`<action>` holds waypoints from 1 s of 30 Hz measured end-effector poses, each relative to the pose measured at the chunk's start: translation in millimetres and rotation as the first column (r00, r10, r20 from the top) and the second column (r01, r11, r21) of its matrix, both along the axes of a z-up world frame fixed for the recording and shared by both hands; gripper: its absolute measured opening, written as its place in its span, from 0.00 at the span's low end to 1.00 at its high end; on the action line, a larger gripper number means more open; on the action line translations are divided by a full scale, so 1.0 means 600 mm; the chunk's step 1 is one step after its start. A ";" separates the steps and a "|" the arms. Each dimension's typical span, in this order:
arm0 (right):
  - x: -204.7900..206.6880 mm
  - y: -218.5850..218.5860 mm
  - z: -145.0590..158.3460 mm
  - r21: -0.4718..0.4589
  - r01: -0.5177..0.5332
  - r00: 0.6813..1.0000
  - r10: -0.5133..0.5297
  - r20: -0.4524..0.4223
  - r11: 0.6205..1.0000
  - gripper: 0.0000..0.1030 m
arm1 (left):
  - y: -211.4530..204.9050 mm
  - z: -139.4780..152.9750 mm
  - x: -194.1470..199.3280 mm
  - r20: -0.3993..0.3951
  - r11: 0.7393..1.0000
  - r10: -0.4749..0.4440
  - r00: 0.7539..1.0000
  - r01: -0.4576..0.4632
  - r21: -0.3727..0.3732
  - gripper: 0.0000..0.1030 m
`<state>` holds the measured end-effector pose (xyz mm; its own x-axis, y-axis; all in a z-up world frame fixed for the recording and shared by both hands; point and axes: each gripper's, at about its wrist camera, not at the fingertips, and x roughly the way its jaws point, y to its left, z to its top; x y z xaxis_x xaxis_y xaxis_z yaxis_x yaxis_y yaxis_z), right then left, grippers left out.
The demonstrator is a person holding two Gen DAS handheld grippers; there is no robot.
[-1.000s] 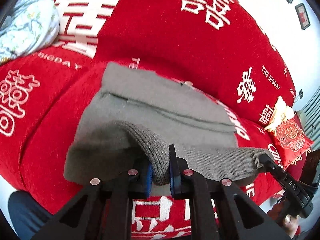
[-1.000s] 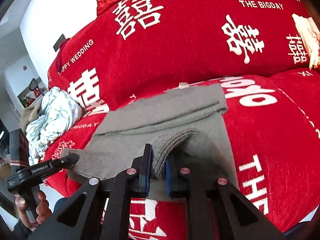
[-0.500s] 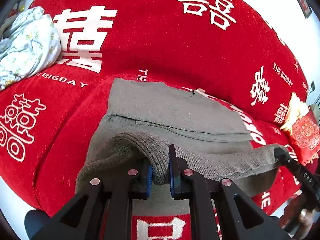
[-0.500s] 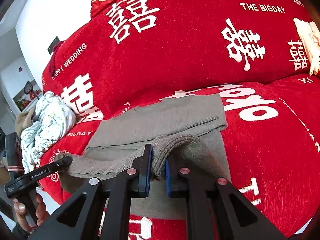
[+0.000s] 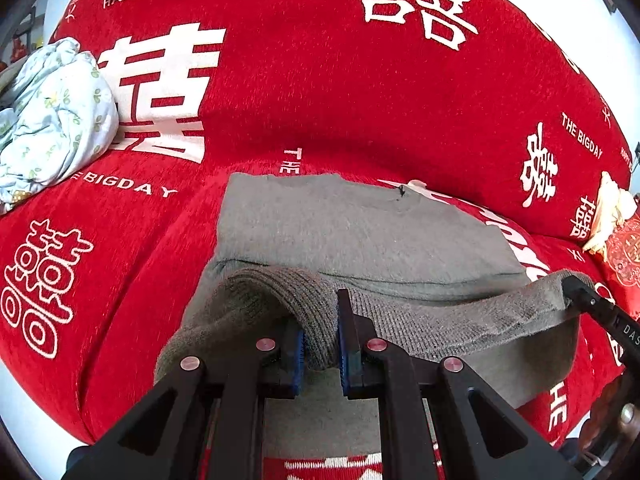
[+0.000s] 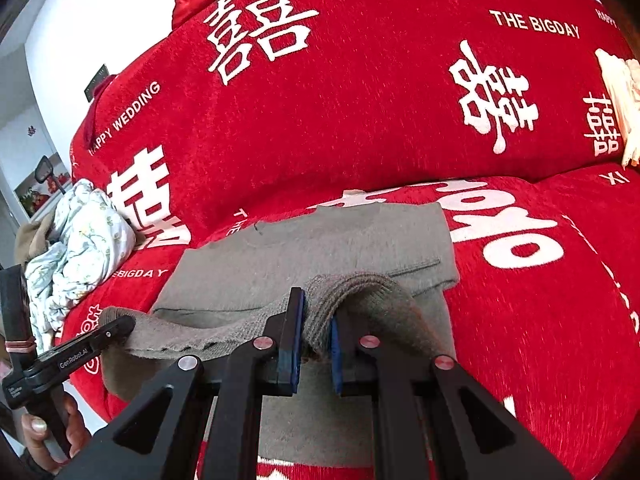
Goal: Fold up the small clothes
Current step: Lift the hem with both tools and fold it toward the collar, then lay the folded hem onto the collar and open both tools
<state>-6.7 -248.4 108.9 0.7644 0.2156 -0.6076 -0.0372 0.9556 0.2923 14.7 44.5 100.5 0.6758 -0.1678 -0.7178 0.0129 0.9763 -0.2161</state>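
A grey knitted garment [image 5: 352, 232] [image 6: 328, 248] lies partly folded on a red sofa seat. Its ribbed near hem is lifted off the seat and stretched between both grippers. My left gripper [image 5: 321, 334] is shut on the hem's left corner, fabric bunched between its blue pads. My right gripper [image 6: 316, 332] is shut on the hem's right corner in the same way. Each gripper shows in the other's view: the right one [image 5: 576, 290] at the right edge, the left one [image 6: 120, 326] at lower left, held by a hand [image 6: 52, 436].
The red sofa cover [image 5: 320, 92] with white lettering rises behind the garment as a backrest. A crumpled pale floral cloth [image 5: 52, 120] [image 6: 84, 248] lies on the seat to the left. A cream tasselled item [image 5: 608, 216] and a red cushion [image 5: 628, 256] sit at the right.
Both grippers have carried the raised hem forward over the garment toward the backrest. The hem now hangs further across the flat part, which shows lower in both views.
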 end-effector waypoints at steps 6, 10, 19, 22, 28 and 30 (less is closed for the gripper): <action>0.024 0.002 0.002 -0.005 0.004 1.000 -0.004 -0.001 1.000 0.12 | -0.004 0.003 0.027 -0.006 1.000 0.010 1.000 -0.010 0.011 0.14; 0.040 -0.001 0.008 -0.004 0.010 1.000 -0.010 0.004 1.000 0.12 | -0.005 0.013 0.041 0.002 1.000 0.009 1.000 -0.009 0.002 0.14; 0.075 0.000 0.037 -0.013 0.009 0.999 -0.009 0.042 1.000 0.12 | 0.002 0.051 0.077 0.043 1.000 0.006 0.999 -0.005 -0.009 0.14; 0.093 0.002 0.045 -0.016 0.007 0.999 -0.006 0.051 1.000 0.12 | 0.002 0.058 0.093 0.047 1.000 0.008 0.999 -0.008 -0.002 0.14; 0.124 0.000 0.049 -0.010 0.012 0.998 -0.012 0.055 1.000 0.12 | -0.004 0.064 0.129 0.041 1.000 0.002 0.999 -0.002 0.016 0.14; 0.134 -0.003 0.049 -0.007 0.017 0.998 -0.016 0.054 1.000 0.12 | -0.007 0.065 0.140 0.037 1.000 -0.002 0.999 0.001 0.018 0.14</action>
<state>73.7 -250.0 138.0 0.7997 0.1985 -0.5667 -0.0370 0.9583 0.2835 98.9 40.3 139.5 0.7019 -0.1560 -0.6949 0.0220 0.9800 -0.1977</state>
